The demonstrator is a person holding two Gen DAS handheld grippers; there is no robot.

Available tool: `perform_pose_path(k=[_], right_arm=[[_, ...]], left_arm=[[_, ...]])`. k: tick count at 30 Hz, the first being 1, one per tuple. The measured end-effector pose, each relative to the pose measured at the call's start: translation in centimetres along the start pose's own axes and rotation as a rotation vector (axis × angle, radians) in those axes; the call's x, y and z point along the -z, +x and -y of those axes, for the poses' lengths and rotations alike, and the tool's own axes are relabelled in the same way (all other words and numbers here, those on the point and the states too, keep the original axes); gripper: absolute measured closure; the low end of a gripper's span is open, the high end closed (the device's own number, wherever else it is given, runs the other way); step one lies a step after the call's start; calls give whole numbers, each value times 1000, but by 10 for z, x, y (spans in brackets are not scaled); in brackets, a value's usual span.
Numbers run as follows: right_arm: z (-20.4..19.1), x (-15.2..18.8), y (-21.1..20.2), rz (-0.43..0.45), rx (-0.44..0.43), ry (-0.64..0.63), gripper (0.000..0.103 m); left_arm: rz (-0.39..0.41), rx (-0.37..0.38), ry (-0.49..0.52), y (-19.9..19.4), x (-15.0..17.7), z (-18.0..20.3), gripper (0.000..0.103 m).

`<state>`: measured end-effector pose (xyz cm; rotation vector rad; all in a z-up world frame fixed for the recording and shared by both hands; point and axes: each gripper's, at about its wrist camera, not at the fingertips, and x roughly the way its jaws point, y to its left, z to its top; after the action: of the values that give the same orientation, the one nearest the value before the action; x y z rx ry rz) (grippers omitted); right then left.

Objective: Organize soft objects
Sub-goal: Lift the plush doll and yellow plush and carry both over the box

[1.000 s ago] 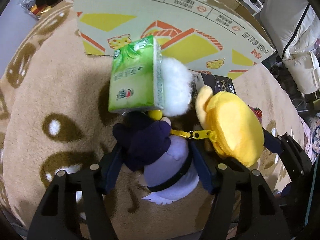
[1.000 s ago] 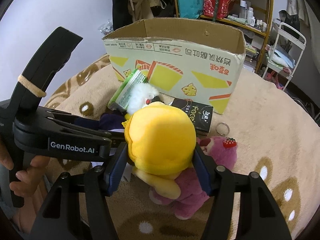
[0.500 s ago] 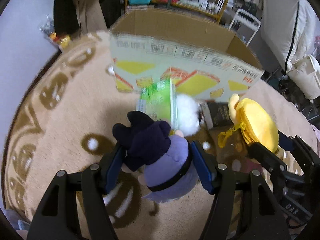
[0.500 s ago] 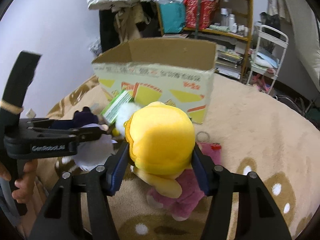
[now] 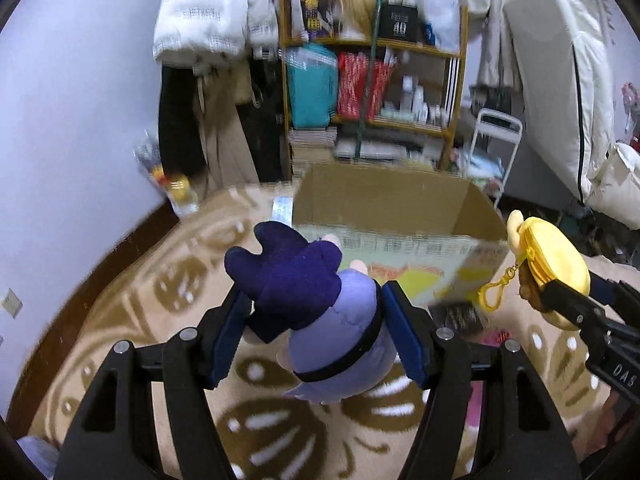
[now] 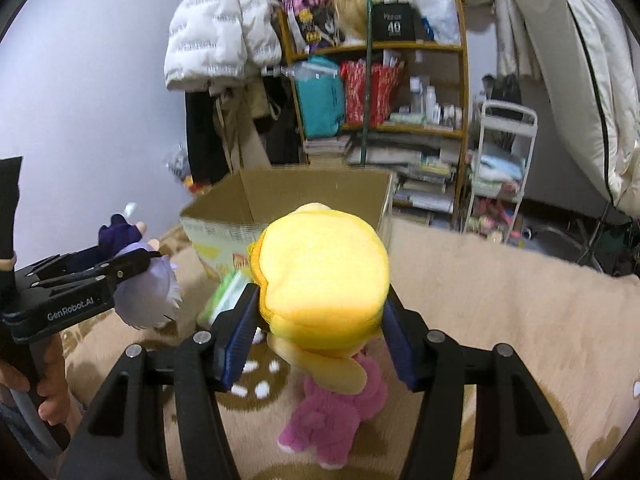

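Note:
My left gripper (image 5: 320, 332) is shut on a purple plush doll (image 5: 316, 312) with a dark blue hat and holds it in the air before the open cardboard box (image 5: 400, 216). My right gripper (image 6: 316, 336) is shut on a yellow plush pouch (image 6: 324, 268), also lifted, in front of the box (image 6: 248, 200). The pouch with its yellow clip shows at the right of the left wrist view (image 5: 552, 256). The doll shows at the left of the right wrist view (image 6: 148, 292).
A pink plush toy (image 6: 336, 420) and a green tissue pack (image 6: 224, 300) lie on the beige patterned blanket (image 6: 500, 288). A cluttered shelf (image 5: 372, 92), hanging coats and a white cart (image 6: 504, 152) stand behind the box.
Both grippers have risen with their toys, from low on the blanket to about the height of the box's rim. The tissue pack and pink toy stayed on the blanket.

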<state>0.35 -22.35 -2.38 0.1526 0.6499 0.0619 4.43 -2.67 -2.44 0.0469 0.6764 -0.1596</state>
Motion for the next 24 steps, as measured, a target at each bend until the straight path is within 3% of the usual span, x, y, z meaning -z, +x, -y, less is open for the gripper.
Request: perform_pose_path(k=[11,24], right_arm=[[0,-24,-6,117,13,-16,41],[-4,-48,8,182,17,-41,41]], left_arm=[[205,-48,37,-28,-14,10,37],[335,-56,54,-24,-41,18,37]])
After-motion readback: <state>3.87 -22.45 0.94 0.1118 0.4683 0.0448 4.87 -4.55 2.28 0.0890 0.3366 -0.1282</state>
